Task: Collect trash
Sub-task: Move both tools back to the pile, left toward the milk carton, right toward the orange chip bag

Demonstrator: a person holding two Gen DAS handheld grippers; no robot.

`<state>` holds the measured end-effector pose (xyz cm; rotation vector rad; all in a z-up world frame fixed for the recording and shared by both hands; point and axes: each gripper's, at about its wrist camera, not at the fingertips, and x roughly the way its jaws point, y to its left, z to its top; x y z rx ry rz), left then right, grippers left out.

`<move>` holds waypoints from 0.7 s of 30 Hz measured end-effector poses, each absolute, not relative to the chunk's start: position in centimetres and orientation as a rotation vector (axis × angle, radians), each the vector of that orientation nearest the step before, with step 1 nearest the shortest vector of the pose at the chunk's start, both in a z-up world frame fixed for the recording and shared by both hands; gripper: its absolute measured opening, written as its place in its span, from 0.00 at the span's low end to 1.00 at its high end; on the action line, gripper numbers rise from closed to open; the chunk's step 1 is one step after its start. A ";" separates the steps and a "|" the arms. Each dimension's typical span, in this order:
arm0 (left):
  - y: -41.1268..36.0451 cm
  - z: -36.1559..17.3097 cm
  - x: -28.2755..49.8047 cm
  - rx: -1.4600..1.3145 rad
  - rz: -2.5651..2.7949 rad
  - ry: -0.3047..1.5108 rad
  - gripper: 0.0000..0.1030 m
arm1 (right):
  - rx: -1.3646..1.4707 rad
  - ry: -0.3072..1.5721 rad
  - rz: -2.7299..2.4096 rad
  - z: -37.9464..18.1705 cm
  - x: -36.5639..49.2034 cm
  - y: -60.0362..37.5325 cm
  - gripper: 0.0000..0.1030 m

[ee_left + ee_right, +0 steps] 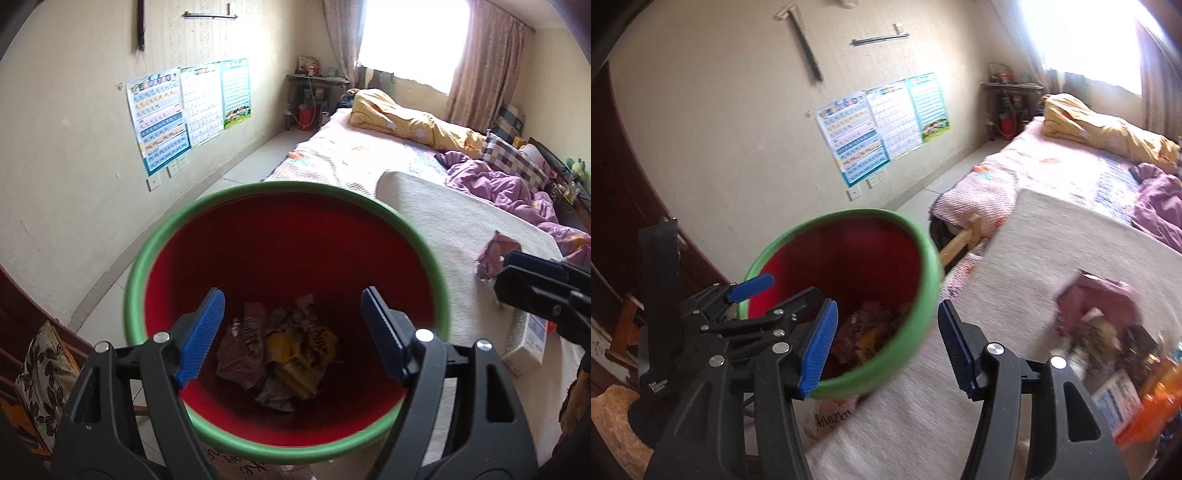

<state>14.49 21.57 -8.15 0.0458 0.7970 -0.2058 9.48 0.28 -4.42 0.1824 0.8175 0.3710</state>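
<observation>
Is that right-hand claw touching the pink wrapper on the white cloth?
Apart. The right wrist view shows the right gripper open, with bare white cloth between it and the pink wrapper.

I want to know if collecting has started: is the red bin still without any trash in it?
No, crumpled wrappers already lie at the bottom of the red bin.

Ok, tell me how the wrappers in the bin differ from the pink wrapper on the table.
The wrappers lie piled at the bottom of the bin; the pink wrapper lies alone on the white tablecloth, not yet collected. Those binned are brown and yellow; the other is pink. All are crumpled.
</observation>
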 end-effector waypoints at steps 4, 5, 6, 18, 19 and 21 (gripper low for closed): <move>18.0 -8.0 13.9 0.070 -0.279 0.795 0.77 | 0.218 0.807 0.265 -4.2 7.1 -4.3 0.54; 16.6 -8.1 13.6 0.080 -0.308 0.793 0.80 | 0.228 0.805 0.239 -4.2 6.5 -5.5 0.54; 15.5 -8.3 13.3 0.090 -0.324 0.787 0.82 | 0.240 0.802 0.209 -4.2 5.8 -6.9 0.54; 8.5 -12.2 9.4 0.212 -0.297 0.753 0.90 | 0.361 0.835 0.003 -5.8 0.1 -19.9 0.55; 8.5 -12.3 9.5 0.215 -0.278 0.762 0.91 | 0.360 0.829 0.003 -5.7 -0.1 -20.2 0.55; 8.5 -12.5 9.7 0.222 -0.239 0.781 0.95 | 0.347 0.807 0.018 -5.2 -0.7 -21.0 0.55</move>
